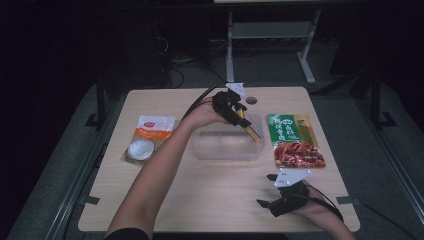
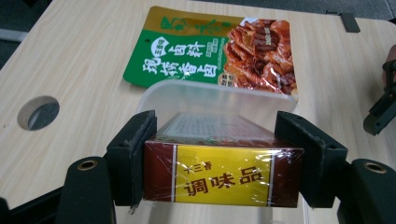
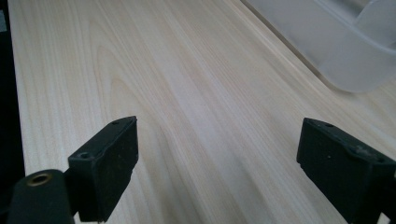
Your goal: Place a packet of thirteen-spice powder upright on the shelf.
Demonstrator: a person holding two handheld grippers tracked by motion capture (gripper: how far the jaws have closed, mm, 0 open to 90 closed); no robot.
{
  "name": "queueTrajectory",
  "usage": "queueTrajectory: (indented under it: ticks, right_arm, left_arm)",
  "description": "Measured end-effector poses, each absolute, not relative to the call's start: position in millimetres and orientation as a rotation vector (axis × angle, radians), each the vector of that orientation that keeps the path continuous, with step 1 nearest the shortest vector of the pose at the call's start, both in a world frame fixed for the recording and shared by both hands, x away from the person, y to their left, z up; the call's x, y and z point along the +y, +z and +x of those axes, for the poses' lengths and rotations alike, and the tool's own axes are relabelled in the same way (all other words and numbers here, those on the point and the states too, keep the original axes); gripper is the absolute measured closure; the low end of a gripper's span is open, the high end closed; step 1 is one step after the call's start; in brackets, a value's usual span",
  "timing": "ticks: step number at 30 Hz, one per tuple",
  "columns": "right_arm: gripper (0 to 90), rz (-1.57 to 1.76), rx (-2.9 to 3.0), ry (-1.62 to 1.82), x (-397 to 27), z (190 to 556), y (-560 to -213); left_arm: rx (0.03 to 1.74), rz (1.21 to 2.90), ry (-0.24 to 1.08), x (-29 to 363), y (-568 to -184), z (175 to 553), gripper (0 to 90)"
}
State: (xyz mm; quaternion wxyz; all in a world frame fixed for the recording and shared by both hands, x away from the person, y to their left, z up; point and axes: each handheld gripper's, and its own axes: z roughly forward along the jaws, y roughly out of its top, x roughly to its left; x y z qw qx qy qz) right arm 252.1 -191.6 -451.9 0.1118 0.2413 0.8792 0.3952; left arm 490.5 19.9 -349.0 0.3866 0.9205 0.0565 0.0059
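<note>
My left gripper (image 1: pixel 247 122) is shut on a brown and yellow seasoning box (image 2: pixel 222 175), both pads pressing its short ends. It holds the box tilted above the far right part of a clear plastic tub (image 1: pixel 227 144) in the middle of the table; the box (image 1: pixel 250 128) points down into it. In the left gripper view the tub's rim (image 2: pixel 215 91) lies just beyond the box. My right gripper (image 1: pixel 266 204) rests low near the front right of the table, jaws wide apart with only bare wood (image 3: pixel 201 116) between them.
A green pouch with a picture of red meat (image 1: pixel 295 141) lies right of the tub. An orange and white packet (image 1: pixel 148 137) lies to its left. A round cable hole (image 1: pixel 251 100) sits near the table's far edge. Table legs and cables stand beyond.
</note>
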Motion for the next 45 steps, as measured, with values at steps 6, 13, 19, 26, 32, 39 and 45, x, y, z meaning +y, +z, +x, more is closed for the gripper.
queueTrajectory:
  ticks: [6, 13, 19, 26, 32, 39, 45]
  right_arm:
    - [12.2, 0.705, 2.585, 1.154, -191.9, 252.2, -452.5]
    - [12.2, 0.707, 2.588, 1.150, -191.9, 252.8, -452.9]
    - [12.2, 0.711, 2.589, 1.153, -191.9, 252.4, -452.6]
    - [12.2, 0.698, 2.597, 1.152, -189.7, 252.5, -453.4]
    - [12.2, 0.698, 2.596, 1.144, -189.7, 253.1, -453.6]
    - [12.2, 0.695, 2.596, 1.143, -189.6, 253.3, -453.9]
    - [12.2, 0.684, 2.600, 1.120, -187.8, 253.5, -454.7]
  left_arm:
    - [0.144, 2.321, 0.000, 10.1, -350.0, 491.7, 30.6]
    - [0.144, 2.309, -0.022, 0.4, -353.6, 492.8, 30.6]
    - [0.148, 2.301, -0.047, -7.1, -360.6, 495.2, 30.6]
    - [0.139, 2.318, -0.065, -16.1, -368.7, 495.2, 30.7]
    - [0.146, 2.307, -0.082, -21.4, -374.5, 495.2, 30.7]
    - [0.136, 2.275, -0.102, -22.7, -369.1, 492.0, 27.1]
    - [0.141, 2.259, -0.049, -14.9, -353.6, 488.4, 21.5]
